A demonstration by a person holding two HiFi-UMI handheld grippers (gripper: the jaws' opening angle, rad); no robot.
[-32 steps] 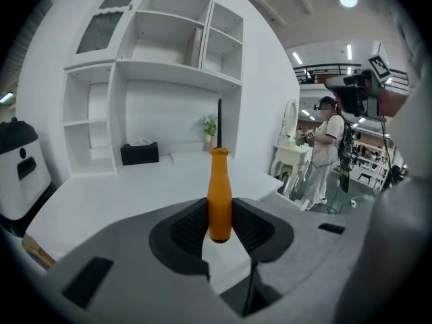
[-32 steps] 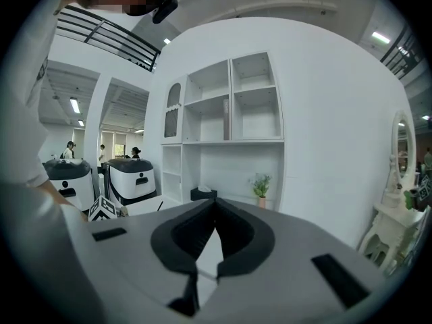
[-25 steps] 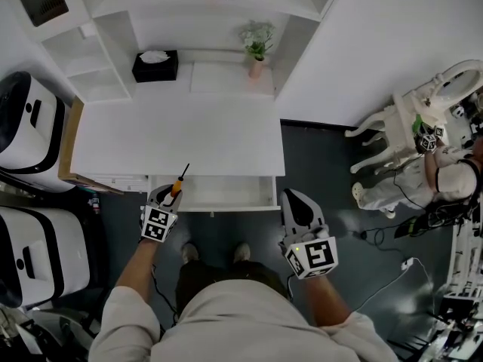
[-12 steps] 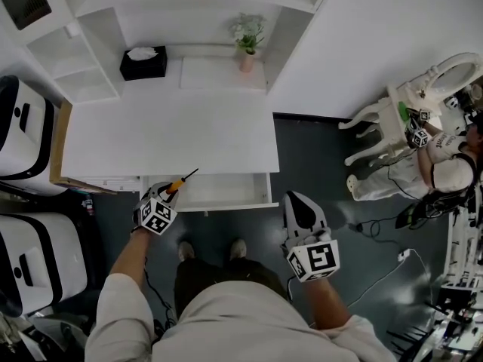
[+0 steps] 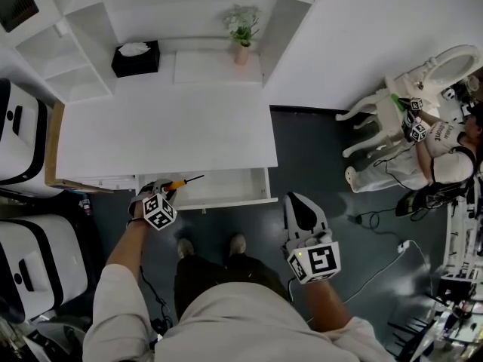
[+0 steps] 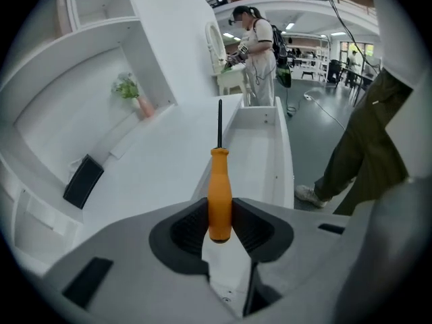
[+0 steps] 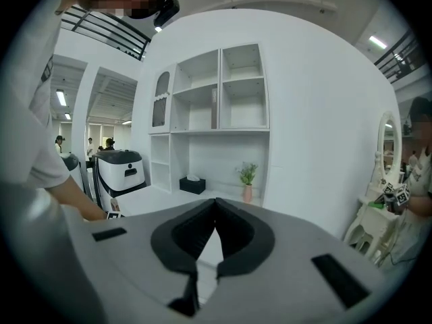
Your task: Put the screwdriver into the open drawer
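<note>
The screwdriver (image 6: pixel 219 191) has an orange handle and a thin dark shaft. My left gripper (image 6: pixel 219 214) is shut on the handle, and the shaft points out ahead over the open white drawer (image 6: pixel 260 147). In the head view the left gripper (image 5: pixel 167 191) hangs at the left end of the drawer (image 5: pixel 226 188), and the screwdriver (image 5: pixel 181 183) lies nearly level, its tip pointing right over the drawer. My right gripper (image 5: pixel 296 200) stays in front of the drawer's right corner, over the dark floor. Its jaws (image 7: pixel 216 208) are shut and hold nothing.
The white desk (image 5: pixel 166 130) stands under shelves that bear a black tissue box (image 5: pixel 136 57) and a small plant in a pink vase (image 5: pixel 241 30). White machines (image 5: pixel 23 142) stand at the left. A person (image 5: pixel 445 153) and a white chair (image 5: pixel 377 119) are at the right, with cables (image 5: pixel 385 266) on the floor.
My left gripper sank and rolled, so the screwdriver swung from pointing away over the desk to pointing right along the drawer. The right gripper barely moved.
</note>
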